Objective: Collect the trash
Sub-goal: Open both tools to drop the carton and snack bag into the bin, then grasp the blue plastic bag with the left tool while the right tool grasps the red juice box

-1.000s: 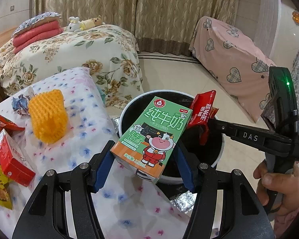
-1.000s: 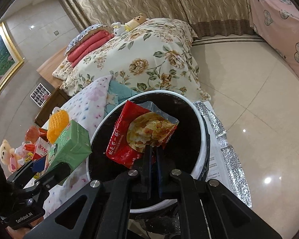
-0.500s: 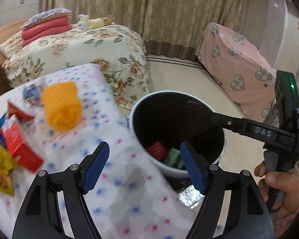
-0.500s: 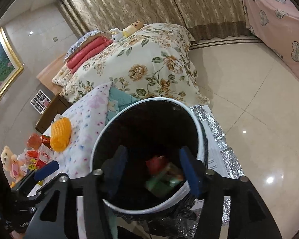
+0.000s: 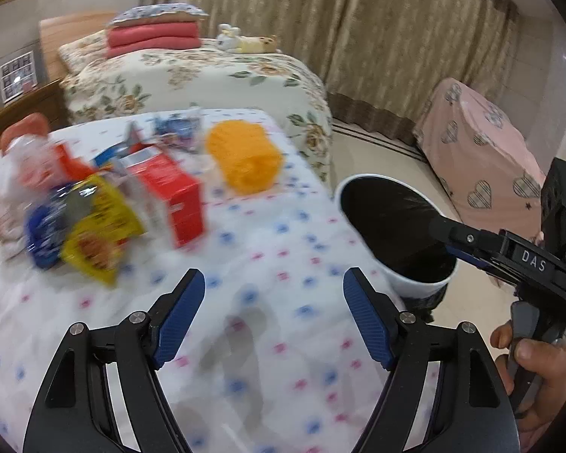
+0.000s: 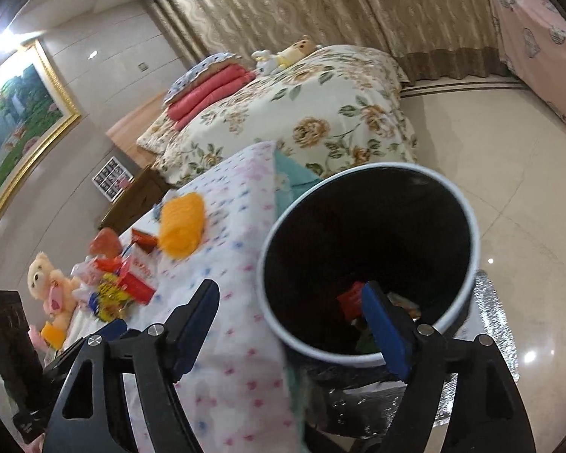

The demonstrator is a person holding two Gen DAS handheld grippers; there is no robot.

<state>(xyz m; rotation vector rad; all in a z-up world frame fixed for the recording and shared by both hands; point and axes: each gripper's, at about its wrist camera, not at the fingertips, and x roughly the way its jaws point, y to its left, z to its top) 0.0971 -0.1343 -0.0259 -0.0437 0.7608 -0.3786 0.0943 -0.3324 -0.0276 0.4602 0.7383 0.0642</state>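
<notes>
Trash wrappers (image 5: 90,226) lay piled left on the bench (image 5: 268,317), beside the white bin (image 6: 468,287). Left tool (image 5: 273,315), tilted down over bare cloth, had just spread wide, empty. Right tool (image 6: 290,324), likewise just widened and empty, straddled the bin's near rim.

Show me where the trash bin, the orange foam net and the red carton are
trash bin (image 6: 468,222): right wrist view, on its white rim.
orange foam net (image 5: 245,160): left wrist view, on the middle of its side.
red carton (image 5: 169,188): left wrist view, on its red face.
</notes>
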